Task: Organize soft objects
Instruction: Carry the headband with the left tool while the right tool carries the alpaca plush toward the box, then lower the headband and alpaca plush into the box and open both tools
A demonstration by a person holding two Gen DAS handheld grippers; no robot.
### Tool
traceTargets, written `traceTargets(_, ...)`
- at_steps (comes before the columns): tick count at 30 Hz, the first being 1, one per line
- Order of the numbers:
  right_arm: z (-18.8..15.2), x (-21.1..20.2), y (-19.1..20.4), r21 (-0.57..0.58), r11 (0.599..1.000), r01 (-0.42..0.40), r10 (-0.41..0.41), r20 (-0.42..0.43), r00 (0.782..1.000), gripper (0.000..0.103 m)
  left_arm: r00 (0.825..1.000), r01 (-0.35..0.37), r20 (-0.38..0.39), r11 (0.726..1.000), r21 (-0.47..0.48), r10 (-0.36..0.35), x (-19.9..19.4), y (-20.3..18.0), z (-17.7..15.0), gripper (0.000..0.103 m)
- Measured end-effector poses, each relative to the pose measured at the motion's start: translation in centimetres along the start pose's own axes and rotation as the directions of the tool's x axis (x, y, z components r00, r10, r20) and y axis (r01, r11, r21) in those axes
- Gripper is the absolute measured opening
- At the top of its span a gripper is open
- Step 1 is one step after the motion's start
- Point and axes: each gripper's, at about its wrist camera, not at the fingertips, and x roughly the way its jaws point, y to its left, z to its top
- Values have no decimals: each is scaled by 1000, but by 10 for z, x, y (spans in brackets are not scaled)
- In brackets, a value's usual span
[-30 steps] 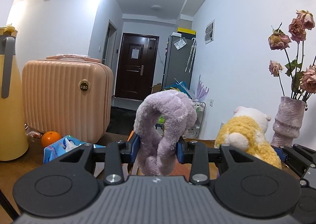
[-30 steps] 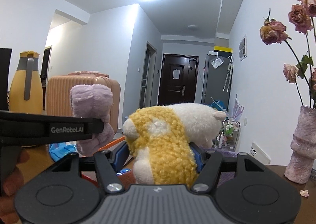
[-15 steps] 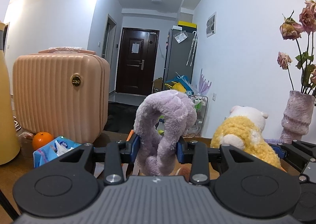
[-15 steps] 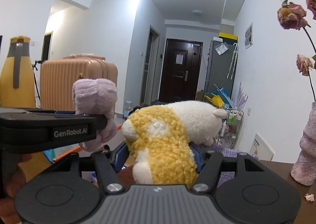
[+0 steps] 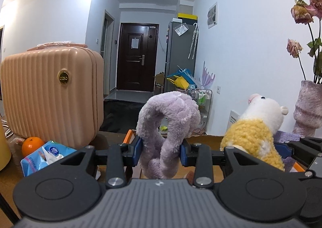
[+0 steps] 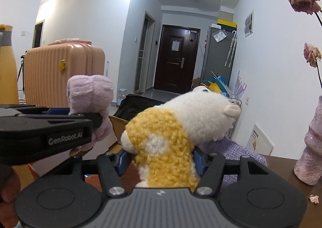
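My left gripper (image 5: 161, 152) is shut on a purple plush toy (image 5: 168, 133) and holds it above the table. The same toy shows in the right wrist view (image 6: 90, 99), to the left. My right gripper (image 6: 161, 160) is shut on a yellow and white plush toy (image 6: 167, 139), held beside the purple one. That toy shows at the right of the left wrist view (image 5: 255, 133). A purple knitted cloth (image 6: 237, 151) lies behind it. An orange-edged cardboard box (image 5: 128, 137) sits below and ahead of both toys, mostly hidden.
A pink suitcase (image 5: 50, 99) stands on the left. An orange (image 5: 32, 144) and a blue tissue pack (image 5: 44, 155) lie in front of it. A pink vase (image 6: 312, 147) with dried roses stands at the right. A yellow flask (image 6: 8, 67) is at far left.
Both grippers have moved forward and tilted down a little with their toys. The yellow and white toy has turned, so its face now shows in the left wrist view.
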Motion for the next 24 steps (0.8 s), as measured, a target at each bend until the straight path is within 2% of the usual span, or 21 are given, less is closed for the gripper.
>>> traceTargets(4, -1, 4, 2, -1, 1000, -2, 2, -9, 1000, 61, 1000, 2, -9, 1000, 11, -2, 7, -2, 0, 38)
traceTargets(7, 0, 6, 4, -11, 1000, 1, -1, -14, 1000, 61, 1000, 1, -17, 1000, 13, -1, 9, -2, -2, 44)
traceTargets(10, 2, 7, 6, -22, 1000, 0, -1, -22, 1000, 63, 1000, 2, -19, 1000, 7, -2, 9, -1, -2, 60)
traceTargets(12, 4, 7, 5, -23, 1000, 7, -8, -29, 1000, 73, 1000, -4, -17, 1000, 1, 4, 8, 0, -2, 81)
traceTargets(14, 4, 8, 3, -15, 1000, 10, -11, -34, 999, 83, 1000, -11, -19, 1000, -3, 11, 8, 1, -2, 88)
traceTargets(16, 6, 9, 1, -4, 1000, -1, 1, -53, 999, 88, 1000, -27, -5, 1000, -2, 27, 5, 1, -3, 103)
traceTargets(19, 8, 11, 1, 7, 1000, -5, 6, -73, 997, 103, 1000, -15, 11, 1000, -5, 15, -1, 0, -3, 103)
traceTargets(24, 11, 9, 2, 9, 1000, 4, -3, -71, 997, 103, 1000, -19, 19, 1000, -3, 19, -5, -2, -3, 103)
